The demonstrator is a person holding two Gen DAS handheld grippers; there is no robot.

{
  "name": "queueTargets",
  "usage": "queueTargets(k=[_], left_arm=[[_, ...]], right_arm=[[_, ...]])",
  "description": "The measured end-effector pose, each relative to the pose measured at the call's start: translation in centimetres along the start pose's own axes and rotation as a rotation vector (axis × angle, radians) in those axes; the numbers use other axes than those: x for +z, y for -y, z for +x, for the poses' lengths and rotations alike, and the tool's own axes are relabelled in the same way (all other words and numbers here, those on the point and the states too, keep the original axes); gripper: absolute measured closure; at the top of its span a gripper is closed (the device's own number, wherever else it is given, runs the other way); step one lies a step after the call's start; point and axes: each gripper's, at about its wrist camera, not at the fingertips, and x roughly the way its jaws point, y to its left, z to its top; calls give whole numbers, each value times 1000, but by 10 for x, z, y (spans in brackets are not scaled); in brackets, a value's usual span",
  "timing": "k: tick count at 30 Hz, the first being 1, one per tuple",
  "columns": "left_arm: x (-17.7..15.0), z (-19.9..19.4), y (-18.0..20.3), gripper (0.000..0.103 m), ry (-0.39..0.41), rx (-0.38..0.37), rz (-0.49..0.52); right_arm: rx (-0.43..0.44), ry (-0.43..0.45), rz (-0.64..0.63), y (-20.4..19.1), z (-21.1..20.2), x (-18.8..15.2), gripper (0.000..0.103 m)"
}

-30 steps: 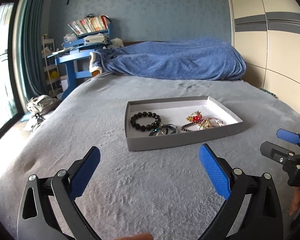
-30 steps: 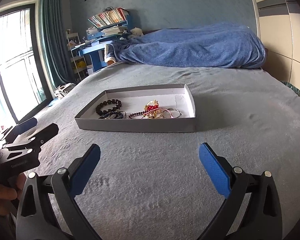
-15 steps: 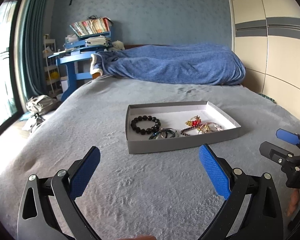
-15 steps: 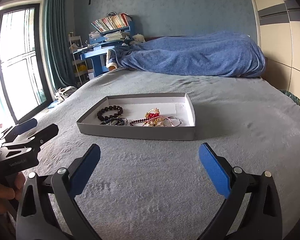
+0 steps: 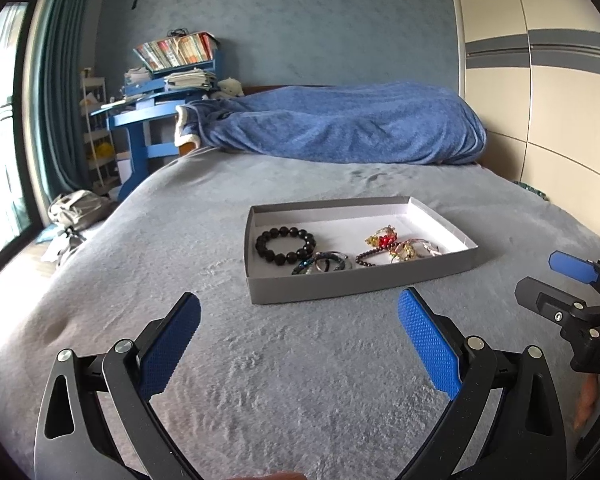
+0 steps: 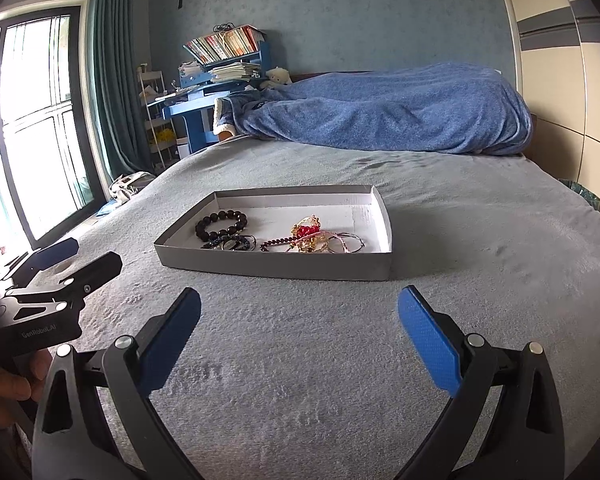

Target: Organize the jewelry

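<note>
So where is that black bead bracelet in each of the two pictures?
Left wrist view: black bead bracelet lies just left of centre, at the tray's left end.
Right wrist view: black bead bracelet lies left of centre, again at the left end.
Shared landmark: the grey tray on the bed.

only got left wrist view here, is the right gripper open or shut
Observer: Open. The right gripper has its blue pads spread wide, with nothing between them.
Operator: is it at the tray
Observer: No. The grey tray lies ahead of its fingertips, with bare bedspread between.
Operator: whats nearest the tray's right end
Observer: Thin bangles, just right of the red and gold piece.
</note>
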Motion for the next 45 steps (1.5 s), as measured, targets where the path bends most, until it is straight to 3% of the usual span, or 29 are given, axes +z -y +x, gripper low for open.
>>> queueTargets(k=[45], left_arm=[[-7, 6, 6, 5, -27, -24, 14]], right_arm=[[-4, -3, -3, -4, 5, 1, 6]])
